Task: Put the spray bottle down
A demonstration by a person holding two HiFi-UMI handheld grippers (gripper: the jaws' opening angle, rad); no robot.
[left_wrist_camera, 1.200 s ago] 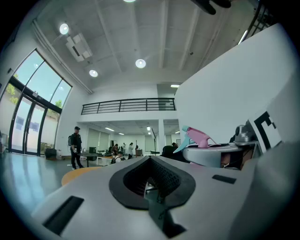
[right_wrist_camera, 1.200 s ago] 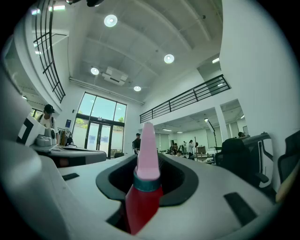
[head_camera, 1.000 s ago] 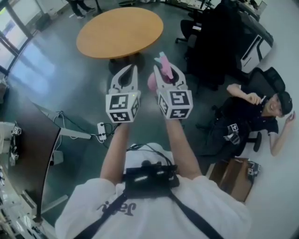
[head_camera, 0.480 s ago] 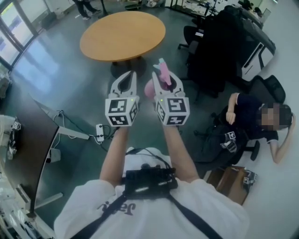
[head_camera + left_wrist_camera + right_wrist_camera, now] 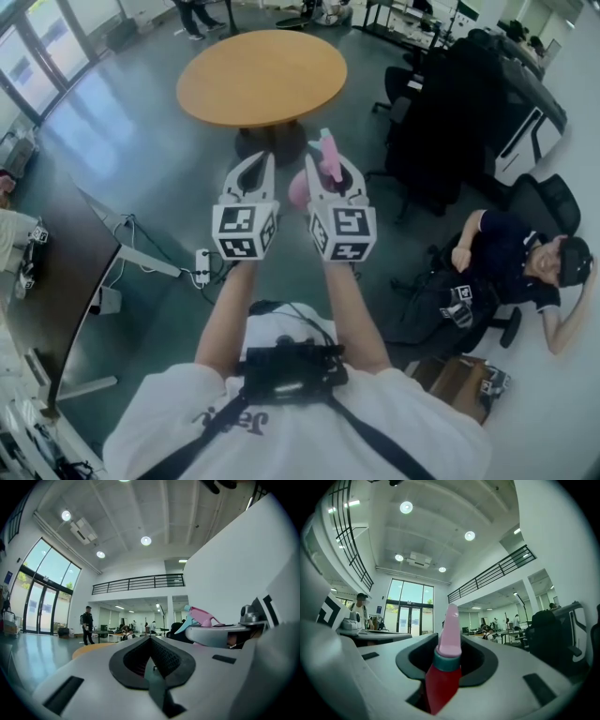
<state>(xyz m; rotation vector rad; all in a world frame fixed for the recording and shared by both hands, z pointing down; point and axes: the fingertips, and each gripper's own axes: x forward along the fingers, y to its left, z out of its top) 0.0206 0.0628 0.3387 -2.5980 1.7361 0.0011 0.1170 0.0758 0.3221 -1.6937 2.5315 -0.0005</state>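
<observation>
Clamping the spray bottle [image 5: 449, 634] between part-closed jaws, the right gripper [image 5: 334, 178] holds it upright in the air, pink head uppermost, short of the table [image 5: 262, 80]. The left gripper [image 5: 150, 638], just beside it, has its jaws together on nothing.

pink-topped red spray bottle [image 5: 443, 677], upright, clamped
</observation>
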